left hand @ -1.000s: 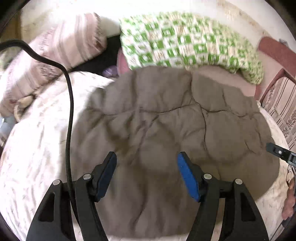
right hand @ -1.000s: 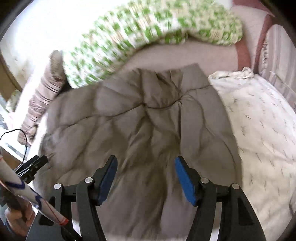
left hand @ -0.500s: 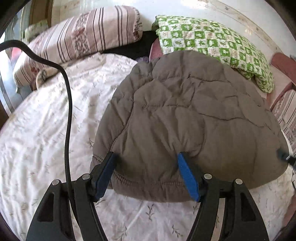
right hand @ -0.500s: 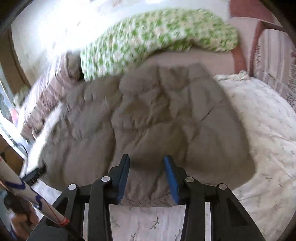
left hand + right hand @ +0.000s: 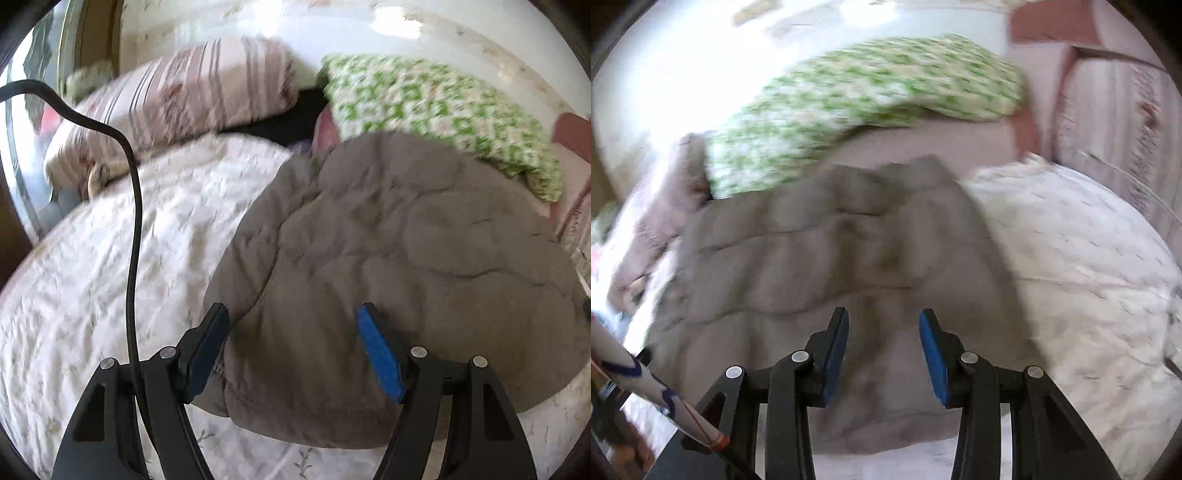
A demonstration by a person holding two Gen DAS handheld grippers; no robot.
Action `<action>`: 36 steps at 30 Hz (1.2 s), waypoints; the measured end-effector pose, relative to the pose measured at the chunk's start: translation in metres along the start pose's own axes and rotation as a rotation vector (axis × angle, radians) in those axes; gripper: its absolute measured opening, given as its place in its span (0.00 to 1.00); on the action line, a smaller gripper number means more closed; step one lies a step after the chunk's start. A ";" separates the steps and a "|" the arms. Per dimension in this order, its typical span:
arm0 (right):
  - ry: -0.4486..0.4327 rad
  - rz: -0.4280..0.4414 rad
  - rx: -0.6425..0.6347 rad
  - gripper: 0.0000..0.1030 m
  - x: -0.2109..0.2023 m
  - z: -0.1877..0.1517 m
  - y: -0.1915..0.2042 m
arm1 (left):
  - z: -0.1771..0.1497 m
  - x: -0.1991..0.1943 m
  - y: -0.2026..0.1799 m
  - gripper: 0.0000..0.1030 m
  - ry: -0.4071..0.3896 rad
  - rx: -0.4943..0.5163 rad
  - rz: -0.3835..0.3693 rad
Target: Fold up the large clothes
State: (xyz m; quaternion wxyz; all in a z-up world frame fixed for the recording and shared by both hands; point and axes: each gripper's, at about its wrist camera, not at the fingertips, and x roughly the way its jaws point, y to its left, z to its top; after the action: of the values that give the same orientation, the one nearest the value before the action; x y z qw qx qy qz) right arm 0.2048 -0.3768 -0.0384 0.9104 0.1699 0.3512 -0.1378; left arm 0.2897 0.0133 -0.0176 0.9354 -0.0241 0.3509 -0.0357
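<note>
A grey-brown quilted jacket (image 5: 388,266) lies spread on the white floral bedspread (image 5: 110,266). It also shows in the right wrist view (image 5: 820,258), blurred. My left gripper (image 5: 291,317) is open, its blue pads astride the jacket's near left hem, above the cloth. My right gripper (image 5: 882,325) is open with a narrower gap, over the jacket's near edge. Neither holds anything.
A pink striped pillow (image 5: 177,96) and a green checked pillow (image 5: 436,107) lie at the bed's head. A black cable (image 5: 133,221) hangs on the left. Striped bedding (image 5: 1115,122) stands at right. A hand with a white sleeve (image 5: 635,387) is at lower left.
Both grippers have drawn back toward the jacket's near edge. The right gripper narrowed its gap from wide open half a second ago and has kept it since. The views are blurred by motion.
</note>
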 end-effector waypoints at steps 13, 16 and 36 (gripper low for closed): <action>-0.031 0.100 -0.056 0.44 -0.010 -0.015 0.037 | -0.007 -0.027 -0.027 0.72 -0.121 0.087 0.085; -0.015 0.187 -0.176 0.44 -0.015 -0.033 0.080 | -0.016 -0.037 -0.048 0.72 -0.151 0.164 0.074; 0.068 0.196 -0.264 0.50 0.014 -0.056 0.102 | -0.024 -0.015 -0.060 0.72 -0.068 0.198 0.050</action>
State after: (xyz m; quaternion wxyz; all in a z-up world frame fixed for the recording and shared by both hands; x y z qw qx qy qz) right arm 0.2197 -0.2638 -0.0653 0.9214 0.0867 0.3787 0.0047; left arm 0.2596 -0.0462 -0.0221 0.9453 0.0760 0.3140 -0.0458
